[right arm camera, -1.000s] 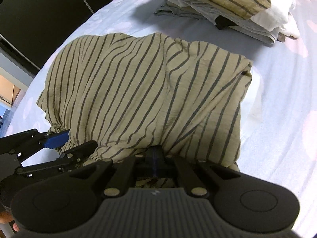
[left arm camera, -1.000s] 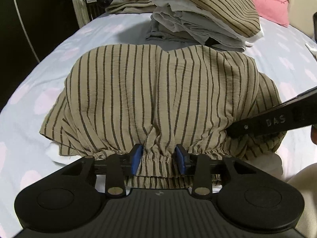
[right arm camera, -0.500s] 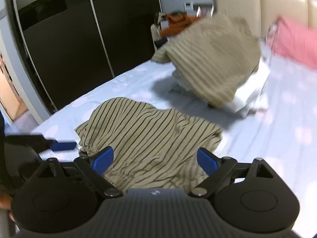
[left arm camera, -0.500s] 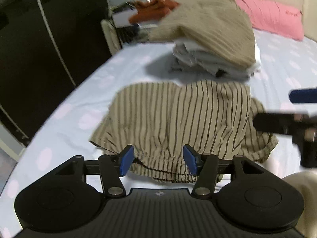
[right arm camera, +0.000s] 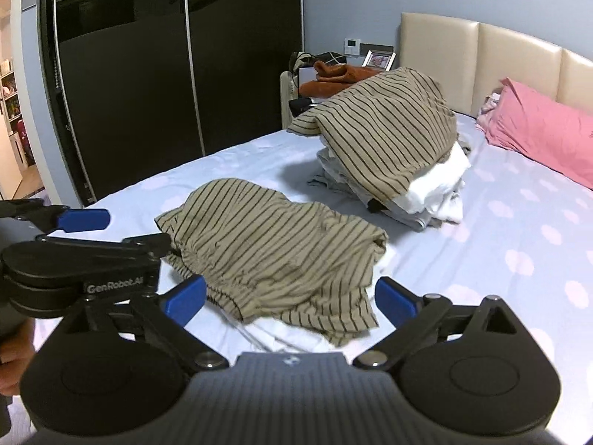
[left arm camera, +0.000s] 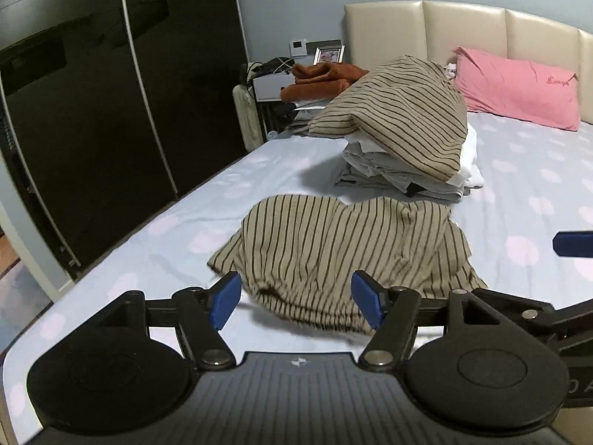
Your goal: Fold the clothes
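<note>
A: Lying folded on the bed (left arm camera: 155, 244), the striped garment (left arm camera: 344, 252) sits just short of the pile of folded clothes (left arm camera: 404, 148)?

B: Yes. My left gripper (left arm camera: 296, 298) and right gripper (right arm camera: 291, 298) are both opening, nothing between the fingers, probably because this fold is finished.

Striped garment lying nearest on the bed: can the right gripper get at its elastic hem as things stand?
Probably yes. The right gripper hangs just above the striped garment, its jaws opening with nothing held between them, and the hem faces it unobstructed. The left gripper hovers off to the side, not in the way.
</note>
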